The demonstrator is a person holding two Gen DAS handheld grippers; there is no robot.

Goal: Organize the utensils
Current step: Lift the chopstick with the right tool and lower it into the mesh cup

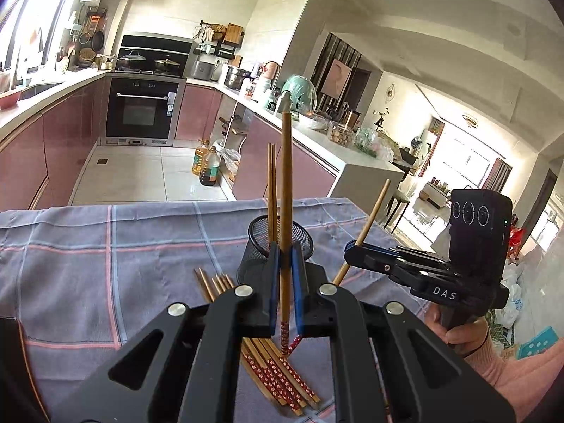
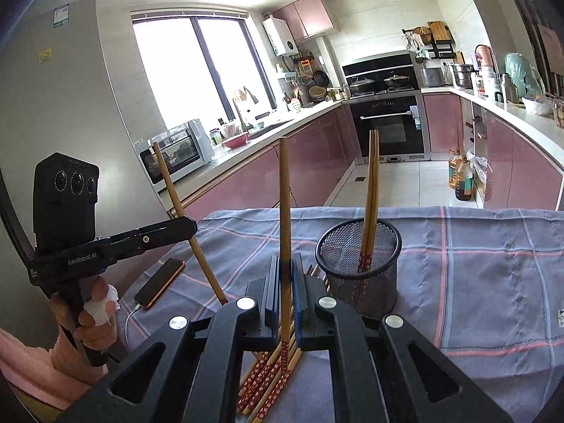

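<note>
Wooden chopstick (image 1: 286,190) in left gripper (image 1: 284,259); another (image 2: 284,204) in right gripper (image 2: 285,271)

Right tongs (image 2: 285,275) clamping upright chopstick (image 2: 284,190), mesh cup (image 2: 359,264) holding two chopsticks (image 2: 370,197), left tongs (image 2: 188,225) gripping another

The chopsticks (image 2: 271,380) are smooth wood with glossy red patterned ends. The cup (image 2: 359,264) is black wire mesh, matt. Woven checked cloth (image 2: 476,282), slightly creased, covers the bench. Each tool (image 1: 286,268) is matt black plastic with shiny metal rivets.
</note>
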